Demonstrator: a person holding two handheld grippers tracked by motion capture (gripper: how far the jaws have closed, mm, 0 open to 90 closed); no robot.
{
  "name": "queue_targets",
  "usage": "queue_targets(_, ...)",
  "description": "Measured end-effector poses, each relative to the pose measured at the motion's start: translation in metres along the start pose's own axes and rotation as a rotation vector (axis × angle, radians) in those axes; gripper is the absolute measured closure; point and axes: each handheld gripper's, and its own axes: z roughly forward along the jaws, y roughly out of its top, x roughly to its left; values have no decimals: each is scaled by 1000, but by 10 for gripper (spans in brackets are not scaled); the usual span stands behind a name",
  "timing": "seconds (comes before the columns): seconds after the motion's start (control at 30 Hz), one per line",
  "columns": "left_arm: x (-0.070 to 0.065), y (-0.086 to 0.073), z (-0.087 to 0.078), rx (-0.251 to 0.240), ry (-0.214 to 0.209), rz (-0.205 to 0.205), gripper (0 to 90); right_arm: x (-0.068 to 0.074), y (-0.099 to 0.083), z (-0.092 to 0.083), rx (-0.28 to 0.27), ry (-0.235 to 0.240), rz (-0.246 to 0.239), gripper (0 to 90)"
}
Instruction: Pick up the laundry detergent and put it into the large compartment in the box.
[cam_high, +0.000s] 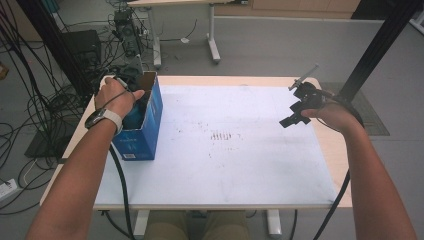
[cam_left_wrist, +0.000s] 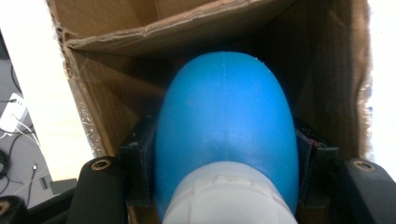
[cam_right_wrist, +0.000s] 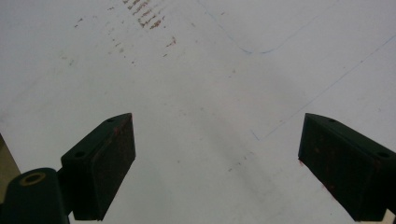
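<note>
A blue rounded object (cam_left_wrist: 224, 102) with a white ribbed end sits between the jaws of my left gripper (cam_left_wrist: 224, 156), which is shut on it inside an open cardboard box (cam_left_wrist: 336, 70). In the high view this box (cam_high: 150, 117) is blue outside and stands at the table's left; the person's left hand (cam_high: 112, 97) reaches down into it. My right gripper (cam_right_wrist: 217, 158) stands open with nothing between its jaws, over the white mat (cam_right_wrist: 196, 84). From above, the right gripper (cam_high: 296, 116) hovers near the table's right edge.
A white mat (cam_high: 235, 145) with faint brown marks at its middle covers most of the wooden table (cam_high: 332, 150). Black frame posts (cam_high: 380, 45) rise at the far corners. Cables and equipment (cam_high: 125, 30) lie on the floor behind the box.
</note>
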Motion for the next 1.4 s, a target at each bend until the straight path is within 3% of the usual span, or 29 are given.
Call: queue_targets(1.4, -2, -3, 1, -7, 7, 1, 373, 3, -4, -4, -1, -11, 1, 112)
